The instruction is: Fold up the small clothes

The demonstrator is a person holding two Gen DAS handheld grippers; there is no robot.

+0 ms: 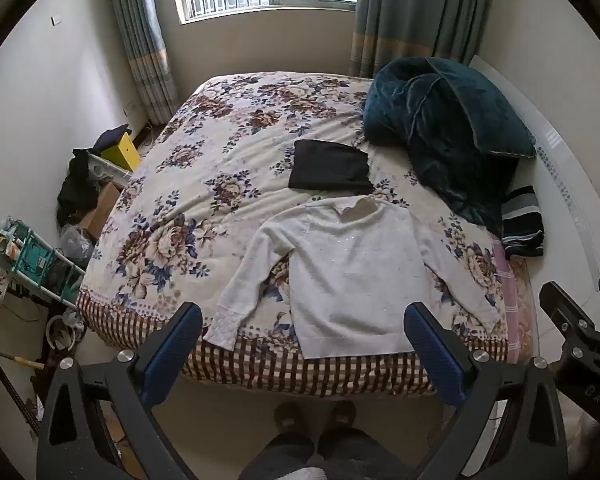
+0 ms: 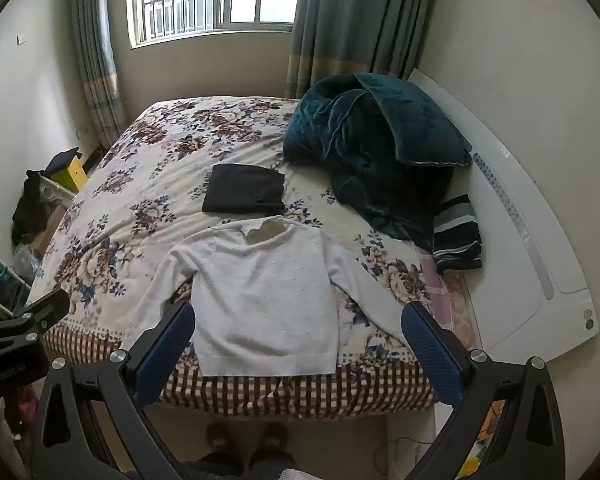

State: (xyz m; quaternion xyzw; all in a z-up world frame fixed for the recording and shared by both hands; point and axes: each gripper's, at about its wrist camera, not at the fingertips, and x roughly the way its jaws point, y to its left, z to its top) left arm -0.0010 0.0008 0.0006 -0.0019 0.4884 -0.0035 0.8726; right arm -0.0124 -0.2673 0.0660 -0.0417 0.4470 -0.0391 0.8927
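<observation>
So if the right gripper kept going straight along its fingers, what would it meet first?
Most likely the white sweater spread flat on the bed. The right gripper is open, angled down at it, with nothing in between; exact depth is hard to judge through the fisheye.

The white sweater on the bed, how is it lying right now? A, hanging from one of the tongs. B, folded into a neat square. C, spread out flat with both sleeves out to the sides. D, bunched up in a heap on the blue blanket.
C: the white sweater lies flat on the floral bedspread with a sleeve angled out on each side, and neither pair of tongs touches it.
</observation>
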